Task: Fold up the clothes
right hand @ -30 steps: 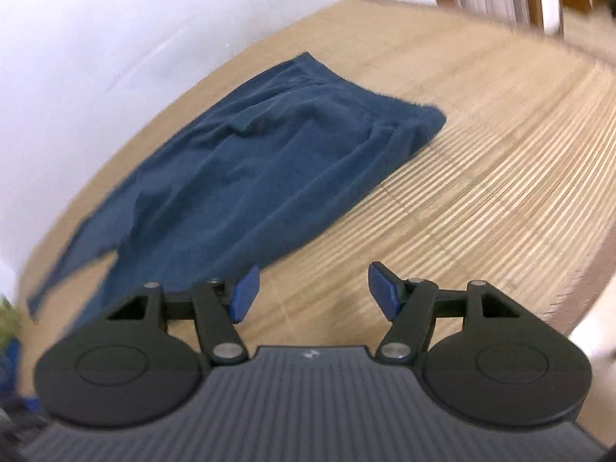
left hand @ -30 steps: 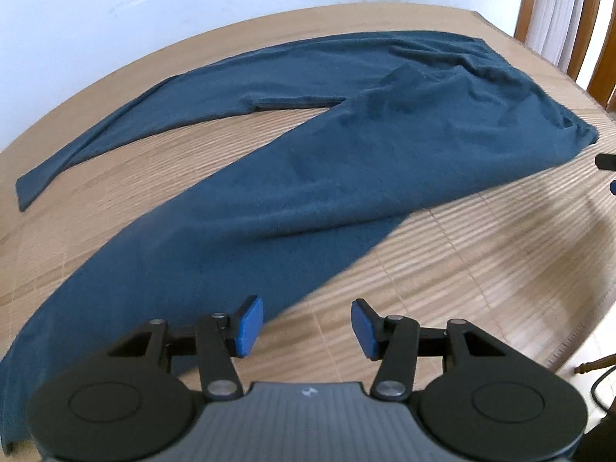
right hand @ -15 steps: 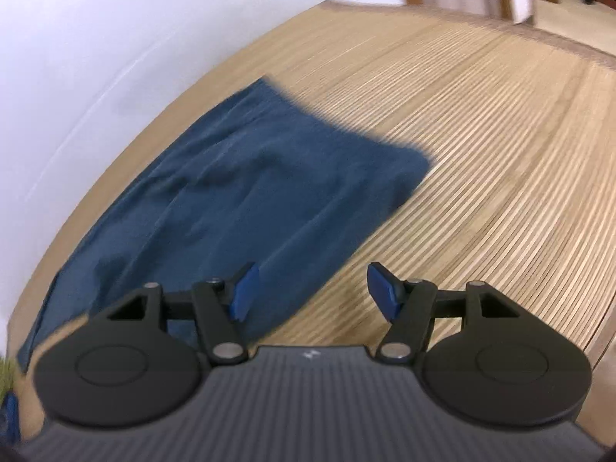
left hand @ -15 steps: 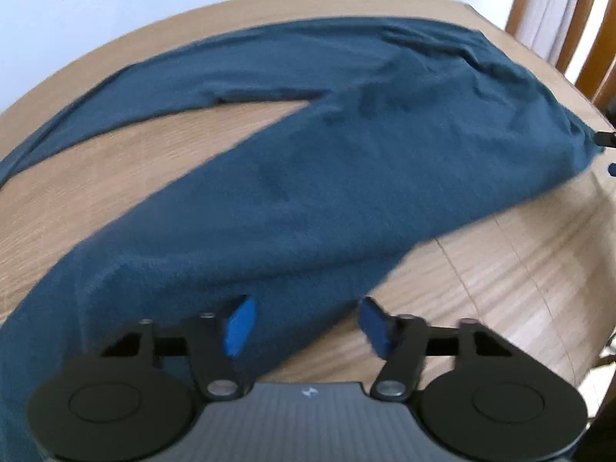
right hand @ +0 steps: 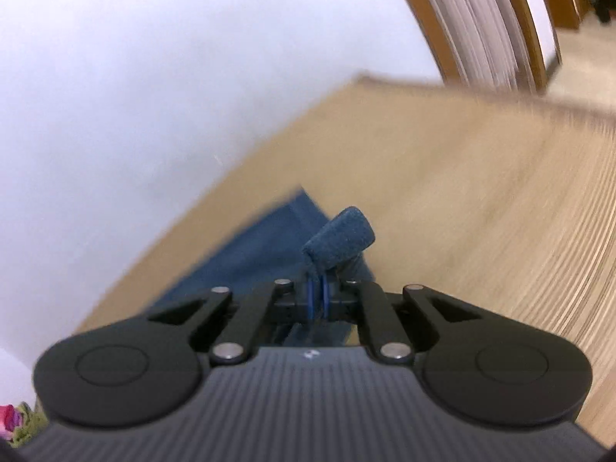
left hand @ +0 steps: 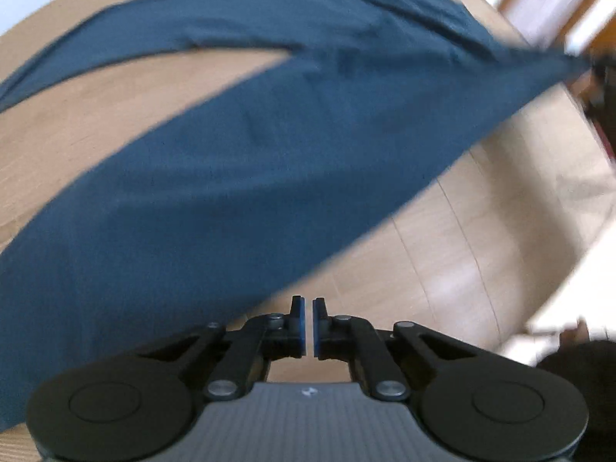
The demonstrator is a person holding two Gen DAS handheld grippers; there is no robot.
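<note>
Dark blue trousers [left hand: 269,146] lie spread on a wooden table [left hand: 462,269], the two legs running off to the left. My left gripper [left hand: 309,308] points steeply down at the near leg's lower edge. It is shut; the cloth's edge reaches the left fingertip [left hand: 295,304], but no cloth shows between the pads. My right gripper [right hand: 317,288] is shut on a corner of the trousers [right hand: 338,238], and a small fold sticks out past its tips. In the left wrist view that corner [left hand: 558,65] is drawn up and taut at the far right.
A white wall [right hand: 154,77] runs along the table's far side. A wooden chair back [right hand: 481,19] stands beyond the table's right end. The ribbed tabletop [right hand: 481,200] stretches right of the trousers. Something pink and green [right hand: 15,423] shows at the lower left corner.
Both grippers went from open to shut. The right one took hold of the trousers' corner and rose with it. The left one tipped down over the leg's edge.
</note>
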